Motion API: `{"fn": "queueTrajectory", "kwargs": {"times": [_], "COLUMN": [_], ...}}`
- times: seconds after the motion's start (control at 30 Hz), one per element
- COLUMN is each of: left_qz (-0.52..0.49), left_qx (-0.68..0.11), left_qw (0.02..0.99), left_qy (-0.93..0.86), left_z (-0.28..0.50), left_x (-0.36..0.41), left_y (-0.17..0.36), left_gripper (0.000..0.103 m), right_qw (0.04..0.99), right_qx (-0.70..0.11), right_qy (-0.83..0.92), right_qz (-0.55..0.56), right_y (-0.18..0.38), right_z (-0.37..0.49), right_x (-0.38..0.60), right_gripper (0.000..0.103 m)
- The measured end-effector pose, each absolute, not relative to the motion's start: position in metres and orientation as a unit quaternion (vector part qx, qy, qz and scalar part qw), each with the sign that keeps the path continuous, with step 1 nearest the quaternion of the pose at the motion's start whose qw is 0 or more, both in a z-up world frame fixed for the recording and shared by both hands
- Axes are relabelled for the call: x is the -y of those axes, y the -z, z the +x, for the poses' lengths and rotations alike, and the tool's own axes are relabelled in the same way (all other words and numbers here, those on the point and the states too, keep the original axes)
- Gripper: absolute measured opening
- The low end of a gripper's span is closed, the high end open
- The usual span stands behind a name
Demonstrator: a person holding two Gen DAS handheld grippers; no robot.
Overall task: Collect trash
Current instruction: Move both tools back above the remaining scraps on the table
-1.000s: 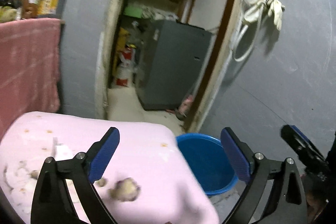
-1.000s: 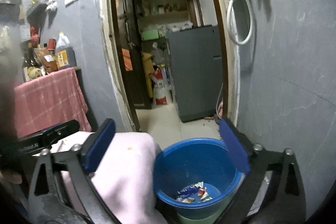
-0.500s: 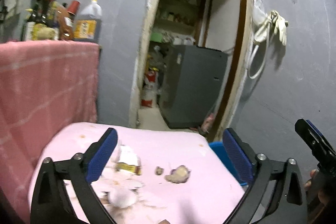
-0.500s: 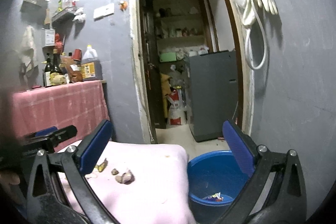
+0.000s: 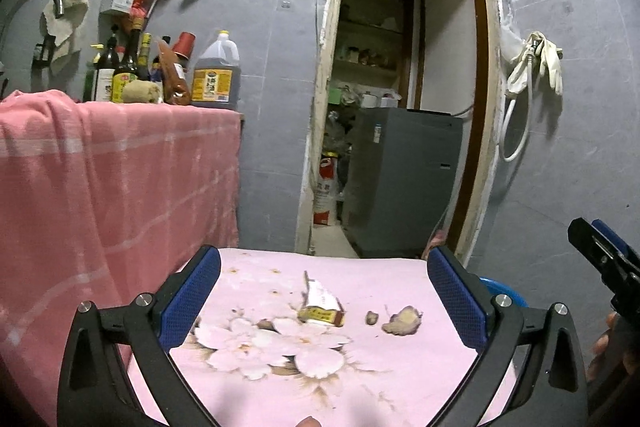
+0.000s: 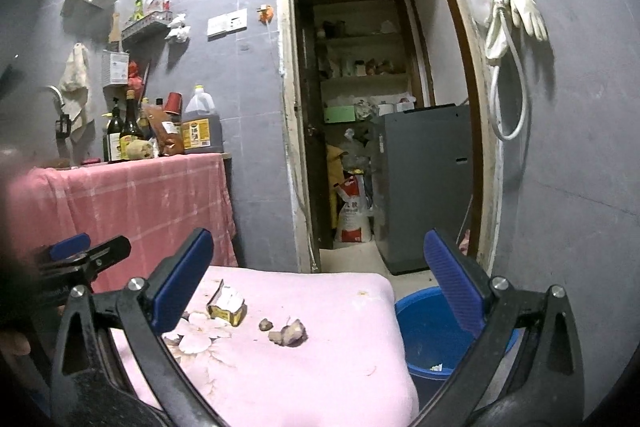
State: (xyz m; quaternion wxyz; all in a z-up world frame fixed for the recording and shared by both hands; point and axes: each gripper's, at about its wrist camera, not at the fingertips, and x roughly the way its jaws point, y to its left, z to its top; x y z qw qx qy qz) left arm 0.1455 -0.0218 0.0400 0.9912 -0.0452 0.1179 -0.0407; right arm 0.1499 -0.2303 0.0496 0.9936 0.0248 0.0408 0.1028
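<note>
Left wrist view: the left gripper [image 5: 322,301] is held wide open and empty above the pink-covered bench [image 5: 360,379]. The flattened carton [image 5: 322,309] should be straddled squarely; the blue basin [image 6: 428,331] stands beside. The right gripper [image 6: 316,283] is likewise open, empty.

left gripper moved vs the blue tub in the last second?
Yes. The left gripper has swung left, away from the blue tub, now a sliver at the pink cushion's right edge; it frames the crumpled box.
</note>
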Motion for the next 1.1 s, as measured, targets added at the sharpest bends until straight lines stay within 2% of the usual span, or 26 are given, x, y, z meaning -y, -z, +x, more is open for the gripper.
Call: {"fn": "queueTrajectory", "kwargs": {"times": [0.5,0.8,1.1], "left_qz": [-0.014,0.001,0.002], "left_qx": [-0.104,-0.161,-0.253], "left_qw": [0.994,0.987,0.967], "left_qy": [0.020,0.022,0.033], "left_z": [0.148,0.185,0.240], "left_x": [0.005,-0.006,-0.009], "left_y": [-0.023,0.005,0.035], "left_gripper": [0.102,0.101,0.101], "right_qw": [0.990,0.982,0.962], "right_qx": [-0.057,-0.129,-0.242], "right_qy": [-0.127,-0.135,-0.127], "right_qz": [0.006,-0.011,-0.001], "right_y": [-0.031,0.006,0.043], "right_z": [0.180,0.226,0.274], "right_x": [0.205,0.199,0.199], "right_gripper": [0.103,0.103,0.103]}}
